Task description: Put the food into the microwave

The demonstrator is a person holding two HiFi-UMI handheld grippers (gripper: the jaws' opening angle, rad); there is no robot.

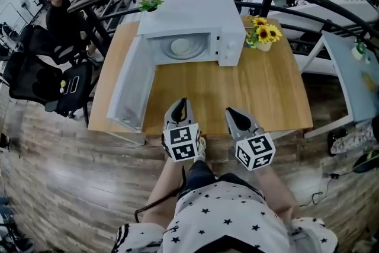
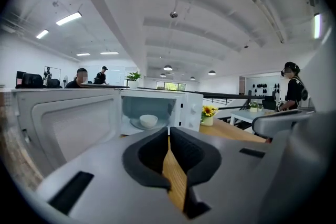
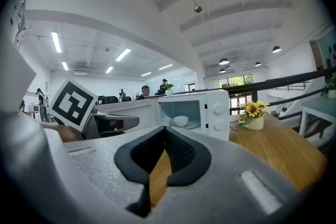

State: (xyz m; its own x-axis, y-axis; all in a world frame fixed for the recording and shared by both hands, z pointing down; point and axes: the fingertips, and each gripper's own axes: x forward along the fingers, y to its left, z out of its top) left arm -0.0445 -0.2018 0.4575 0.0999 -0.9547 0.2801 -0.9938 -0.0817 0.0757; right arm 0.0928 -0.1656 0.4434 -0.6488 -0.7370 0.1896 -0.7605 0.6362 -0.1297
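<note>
The bowl of food sits on the turntable inside the microwave, so the placement appears done. The door stands wide open, swung to the left over the worktop. The left tongs and right tongs hover at the worktop's near edge, both closed and empty. The step in hand is judged to be shutting the door: press the closed left tongs against its outer edge and swing it evenly until it latches, without shifting the oven.
</note>
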